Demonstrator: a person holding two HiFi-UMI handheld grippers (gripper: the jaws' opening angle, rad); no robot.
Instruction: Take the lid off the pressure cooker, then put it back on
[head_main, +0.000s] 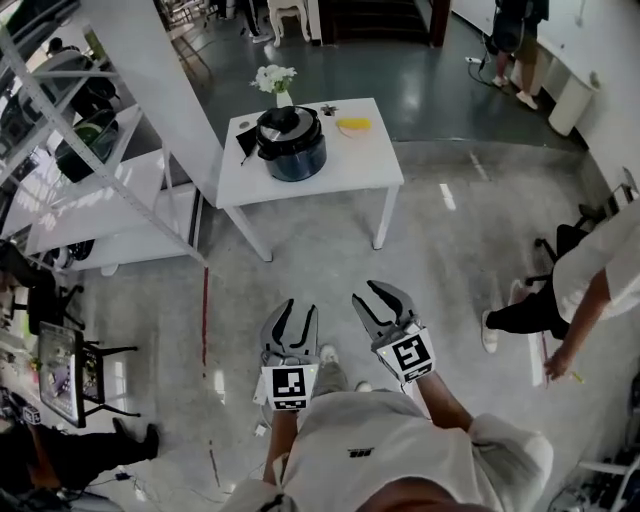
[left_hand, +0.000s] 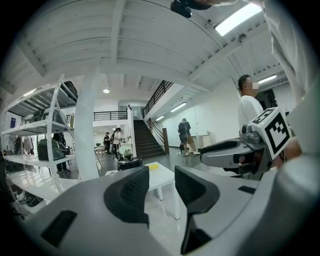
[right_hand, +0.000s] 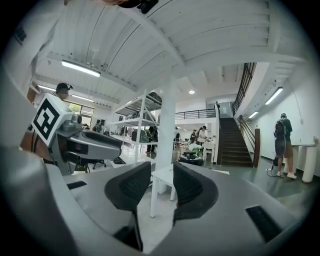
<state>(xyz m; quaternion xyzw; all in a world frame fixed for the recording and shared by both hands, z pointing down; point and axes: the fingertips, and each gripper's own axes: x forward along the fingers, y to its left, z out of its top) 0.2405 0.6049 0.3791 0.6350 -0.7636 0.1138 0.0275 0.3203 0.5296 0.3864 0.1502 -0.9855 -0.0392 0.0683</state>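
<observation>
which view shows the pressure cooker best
The head view: it looks down on the whole pressure cooker, lid on, standing on the white table. The left gripper view and the right gripper view show it only small, far off and side-on.

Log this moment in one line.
left gripper: shut, empty | right gripper: shut, empty | pressure cooker: lidded, on table, far ahead

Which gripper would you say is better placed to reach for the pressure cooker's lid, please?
Probably left: in the head view the left gripper lines up almost straight with the pressure cooker, while the right gripper sits off to the side. Both are far off, jaws empty.
</observation>
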